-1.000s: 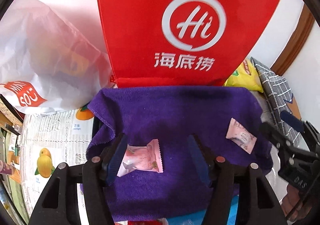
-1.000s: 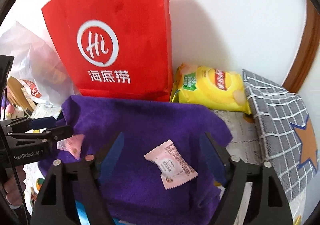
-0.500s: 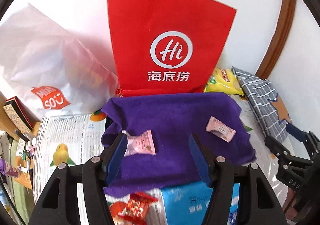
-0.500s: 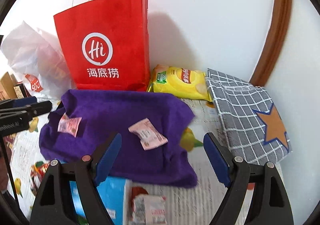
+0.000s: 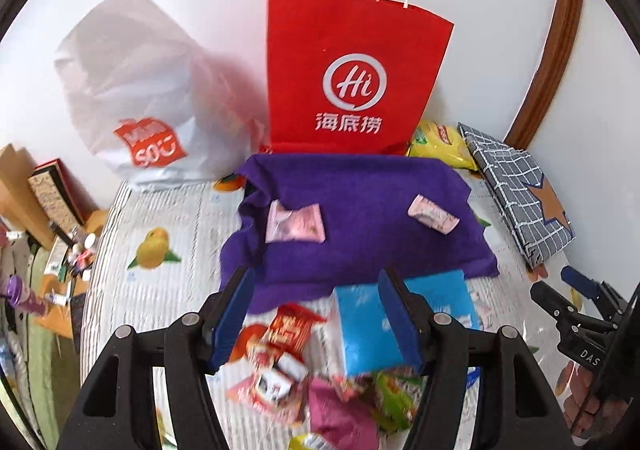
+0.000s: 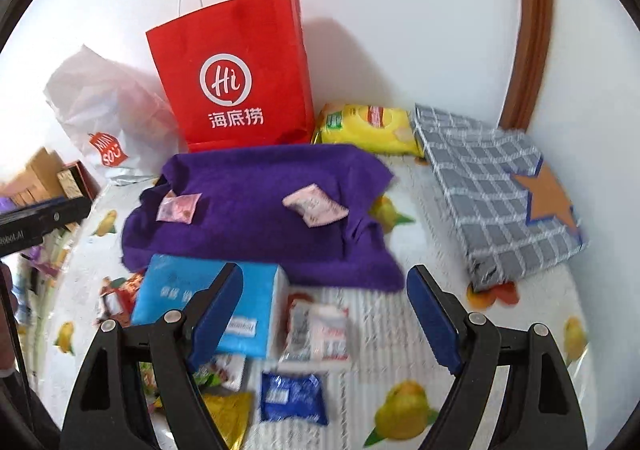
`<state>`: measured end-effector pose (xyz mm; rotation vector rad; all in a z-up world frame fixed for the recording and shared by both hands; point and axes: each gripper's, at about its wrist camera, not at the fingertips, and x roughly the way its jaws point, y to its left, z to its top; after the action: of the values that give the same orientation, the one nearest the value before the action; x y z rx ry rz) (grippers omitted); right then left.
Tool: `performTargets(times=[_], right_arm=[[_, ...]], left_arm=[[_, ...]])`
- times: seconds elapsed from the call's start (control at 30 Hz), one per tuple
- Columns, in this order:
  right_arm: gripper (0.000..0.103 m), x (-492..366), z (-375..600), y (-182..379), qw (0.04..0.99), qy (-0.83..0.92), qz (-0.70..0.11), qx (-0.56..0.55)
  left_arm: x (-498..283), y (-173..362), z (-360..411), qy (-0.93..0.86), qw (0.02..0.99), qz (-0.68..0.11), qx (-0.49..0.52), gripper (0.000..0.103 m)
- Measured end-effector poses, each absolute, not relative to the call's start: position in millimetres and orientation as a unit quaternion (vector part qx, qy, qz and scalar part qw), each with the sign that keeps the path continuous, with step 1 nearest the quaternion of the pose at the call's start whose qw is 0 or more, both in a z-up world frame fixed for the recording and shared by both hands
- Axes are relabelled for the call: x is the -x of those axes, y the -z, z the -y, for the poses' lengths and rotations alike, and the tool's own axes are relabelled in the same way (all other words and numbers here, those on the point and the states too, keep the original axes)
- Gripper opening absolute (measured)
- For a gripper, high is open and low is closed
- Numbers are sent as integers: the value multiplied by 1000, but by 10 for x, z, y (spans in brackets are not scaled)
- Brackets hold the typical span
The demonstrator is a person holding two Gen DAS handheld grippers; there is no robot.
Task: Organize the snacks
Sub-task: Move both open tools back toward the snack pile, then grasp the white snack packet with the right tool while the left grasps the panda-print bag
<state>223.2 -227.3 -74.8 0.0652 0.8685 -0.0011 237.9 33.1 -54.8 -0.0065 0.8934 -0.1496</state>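
Two pink snack packets [image 5: 295,222] [image 5: 433,214] now left on purple cloth [image 5: 360,185]; left gripper [image 5: 316,314] and right gripper [image 6: 326,314] withdrawn, wide open, empty; mixed pile [image 5: 320,382] at table's near edge unsorted.

Bright, even daylight throughout. Soft shadow cast rightward on the wall behind the red bag [image 6: 236,73]. Motion blur below the bag, strongest among foreground wrappers. Heavy fisheye bending and black vignette at corners.
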Motion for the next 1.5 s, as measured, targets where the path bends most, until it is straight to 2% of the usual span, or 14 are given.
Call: performTargets(times=[0.33, 0.6, 0.83, 0.97, 1.17, 1.5], right_arm=[[75, -1947, 2191, 1304, 882, -28, -469, -21], [67, -2073, 2277, 1560, 877, -27, -480, -27], [67, -2264, 2280, 1709, 870, -48, -491, -24], [59, -2350, 2299, 1853, 861, -47, -506, -15], [59, -2311, 2475, 1840, 865, -42, -500, -21], [66, -2274, 2347, 1780, 869, -96, -485, -1]], left_arm=[[-2039, 654, -484, 48, 897, -439, 12, 67], [-1997, 771, -604, 31, 892, -451, 25, 67], [-2061, 831, -667, 15, 889, -458, 28, 67], [-2088, 873, -674, 13, 886, -462, 28, 67], [-2112, 909, -685, 12, 885, -464, 30, 67], [-2099, 904, -685, 10, 886, -462, 19, 67]])
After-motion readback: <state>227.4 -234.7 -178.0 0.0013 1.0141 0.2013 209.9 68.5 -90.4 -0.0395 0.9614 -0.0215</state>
